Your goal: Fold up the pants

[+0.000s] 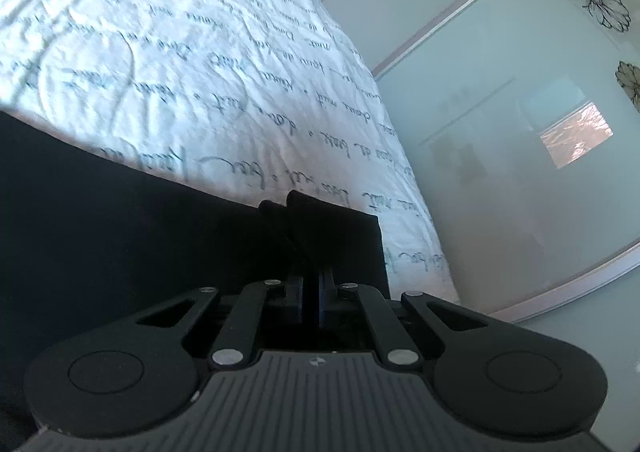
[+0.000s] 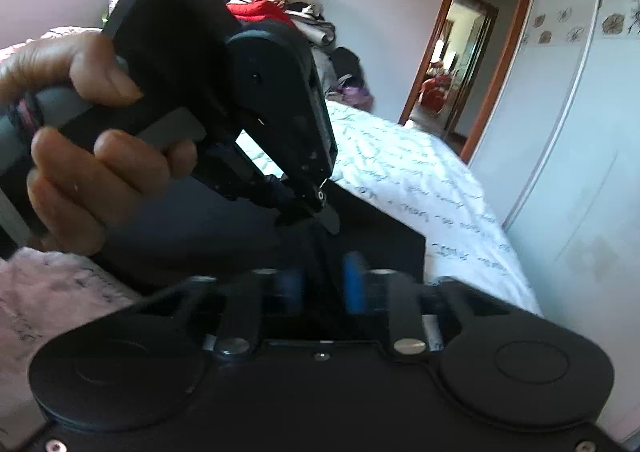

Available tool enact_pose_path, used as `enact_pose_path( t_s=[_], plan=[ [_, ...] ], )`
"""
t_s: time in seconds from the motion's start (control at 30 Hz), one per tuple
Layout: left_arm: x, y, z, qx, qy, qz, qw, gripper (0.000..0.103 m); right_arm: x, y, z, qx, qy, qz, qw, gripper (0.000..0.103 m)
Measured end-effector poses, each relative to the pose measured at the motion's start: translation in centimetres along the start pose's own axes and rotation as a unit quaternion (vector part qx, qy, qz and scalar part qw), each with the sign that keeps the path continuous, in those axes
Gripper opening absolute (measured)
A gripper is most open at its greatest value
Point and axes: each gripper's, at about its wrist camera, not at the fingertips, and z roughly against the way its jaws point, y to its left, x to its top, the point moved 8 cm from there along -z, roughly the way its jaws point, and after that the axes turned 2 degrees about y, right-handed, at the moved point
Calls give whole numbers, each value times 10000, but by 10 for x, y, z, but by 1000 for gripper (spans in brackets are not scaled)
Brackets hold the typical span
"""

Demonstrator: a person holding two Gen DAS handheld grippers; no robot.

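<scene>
To fold cleanly, carry both corners level and taut before laying them down: the left claw, pressed together at 12 o'clock, pinches the black pants over the bed, and the right claw, blurred, seems closed on the same cloth.

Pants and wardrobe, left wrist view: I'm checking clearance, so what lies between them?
Only the white bedspread with handwriting print lies between the dark pants and the wardrobe, in the left wrist view.
</scene>
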Motion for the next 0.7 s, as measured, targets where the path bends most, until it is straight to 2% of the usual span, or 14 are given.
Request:
enact_pose_path(
  t_s=[0.1, 0.23, 0.33, 0.53, 0.63, 0.7],
  plan=[
    [3, 9, 23, 221, -186, -220, 9993, 5, 13, 18, 8, 96, -89, 293, 9995, 8],
    [13, 32, 57, 619, -478, -429, 9960, 5, 37, 49, 14, 530, -341, 482, 9969, 8],
    [18, 59, 80, 1128, -561, -433, 9911, 6, 48, 82, 7, 894, -412, 639, 9931, 8],
    [22, 114, 116, 2137, -893, -450, 9718, 5, 57, 153, -15, 1738, -378, 837, 9805, 8],
    [26, 138, 127, 2634, -986, -555, 9580, 5, 59, 181, -23, 2004, -325, 1001, 9740, 8],
    [29, 152, 127, 2860, -936, -574, 9519, 8, 59, 194, -31, 2105, -285, 1059, 9714, 8]
  ],
)
